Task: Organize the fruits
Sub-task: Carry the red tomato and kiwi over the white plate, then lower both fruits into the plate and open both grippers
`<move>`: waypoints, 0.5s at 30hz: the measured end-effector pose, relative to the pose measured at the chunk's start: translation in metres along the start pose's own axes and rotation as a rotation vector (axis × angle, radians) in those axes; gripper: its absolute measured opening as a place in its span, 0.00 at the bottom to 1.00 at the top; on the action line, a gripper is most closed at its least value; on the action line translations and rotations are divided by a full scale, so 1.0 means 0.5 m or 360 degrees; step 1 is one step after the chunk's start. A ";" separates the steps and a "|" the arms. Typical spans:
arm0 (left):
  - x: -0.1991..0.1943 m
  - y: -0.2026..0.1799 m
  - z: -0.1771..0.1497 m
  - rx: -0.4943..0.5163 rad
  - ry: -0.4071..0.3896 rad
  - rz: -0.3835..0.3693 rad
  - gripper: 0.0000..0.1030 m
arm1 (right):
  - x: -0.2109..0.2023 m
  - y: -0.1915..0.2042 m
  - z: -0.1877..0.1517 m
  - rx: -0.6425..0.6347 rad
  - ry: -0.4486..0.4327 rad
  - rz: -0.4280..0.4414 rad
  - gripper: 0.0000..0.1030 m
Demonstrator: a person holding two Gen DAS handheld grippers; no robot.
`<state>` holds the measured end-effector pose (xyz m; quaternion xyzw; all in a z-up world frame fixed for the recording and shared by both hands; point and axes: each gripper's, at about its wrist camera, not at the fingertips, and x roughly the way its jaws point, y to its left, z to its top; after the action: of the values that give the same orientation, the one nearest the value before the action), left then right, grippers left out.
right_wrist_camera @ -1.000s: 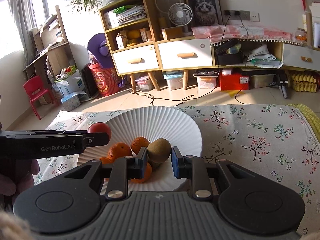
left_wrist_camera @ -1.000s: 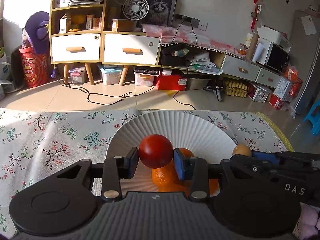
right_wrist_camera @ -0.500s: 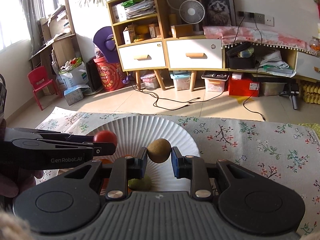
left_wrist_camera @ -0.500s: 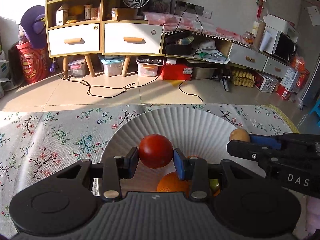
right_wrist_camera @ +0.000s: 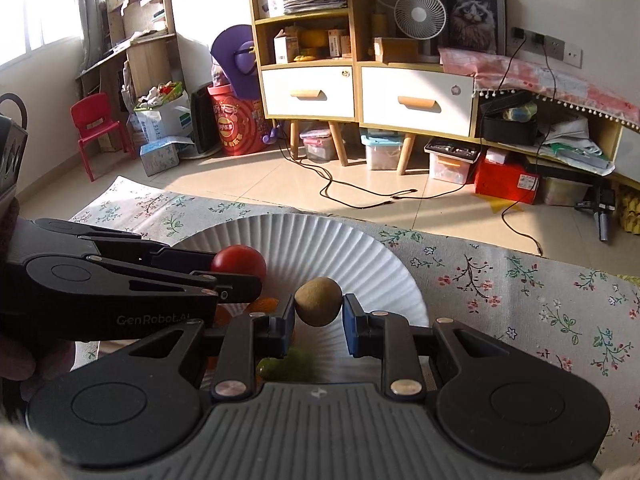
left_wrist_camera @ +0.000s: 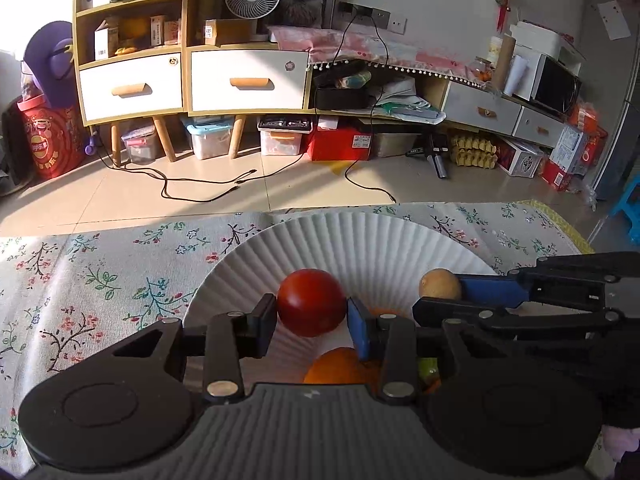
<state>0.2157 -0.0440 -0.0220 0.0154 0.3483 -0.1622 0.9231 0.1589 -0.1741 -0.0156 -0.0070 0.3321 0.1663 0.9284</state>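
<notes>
On the flowered cloth point(left_wrist_camera: 100, 280), a paper plate point(left_wrist_camera: 360, 240); left gripper point(left_wrist_camera: 311, 320) clamps a tomato point(left_wrist_camera: 311, 307), right gripper point(right_wrist_camera: 318, 314), at its 3 o'clock, clamps a kiwi point(right_wrist_camera: 318, 301)

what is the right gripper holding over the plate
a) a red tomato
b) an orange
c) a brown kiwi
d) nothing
c: in the right wrist view the right gripper has its pads shut on the brown kiwi above the plate, while the red tomato sits in the left gripper.
</notes>
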 end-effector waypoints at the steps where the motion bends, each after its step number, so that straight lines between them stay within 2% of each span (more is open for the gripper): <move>1: 0.000 -0.001 0.000 0.0008 -0.0002 0.0001 0.32 | 0.002 0.000 -0.001 -0.0003 0.0008 -0.0006 0.22; 6: -0.003 -0.002 0.002 0.0042 -0.0012 0.0002 0.33 | 0.006 0.003 0.001 -0.0006 0.0030 -0.0019 0.23; 8: -0.010 0.000 0.002 0.0042 -0.0039 0.0006 0.39 | 0.001 0.004 0.003 0.0007 0.0017 -0.0010 0.24; 13: -0.034 0.011 -0.002 0.0008 -0.0070 0.0022 0.54 | -0.019 0.005 0.001 0.0028 -0.0003 0.0001 0.38; 15: -0.049 0.013 -0.005 0.0012 -0.0089 0.0031 0.64 | -0.030 0.005 -0.001 0.0048 -0.0013 -0.0017 0.52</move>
<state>0.1991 -0.0304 -0.0085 0.0178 0.3216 -0.1550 0.9339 0.1469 -0.1762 -0.0066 0.0061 0.3307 0.1563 0.9307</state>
